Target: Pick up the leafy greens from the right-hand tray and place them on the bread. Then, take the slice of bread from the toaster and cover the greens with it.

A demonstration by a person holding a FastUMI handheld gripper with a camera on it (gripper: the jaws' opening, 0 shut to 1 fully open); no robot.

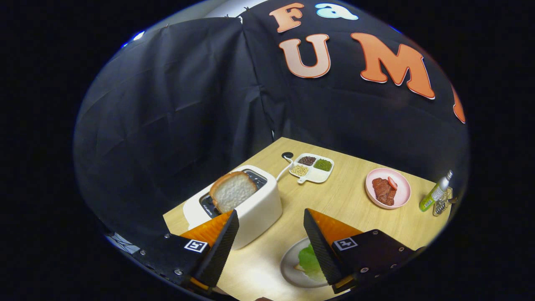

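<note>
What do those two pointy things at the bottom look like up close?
They are the two fingers of the tool. Each finger is a wedge that narrows to a tip, with a ribbed inner face. Each sits on a dark block with small screws and a little square black-and-white marker. They stand apart, open.

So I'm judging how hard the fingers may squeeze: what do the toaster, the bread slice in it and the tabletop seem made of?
The toaster looks like smooth white plastic or enamel, with a soft sheen. The bread slice shows a porous crumb and tan crust; real or foam, I can't tell. The tabletop looks like pale wood-grain laminate, matte. The gripper has open fingers holding nothing.
</note>
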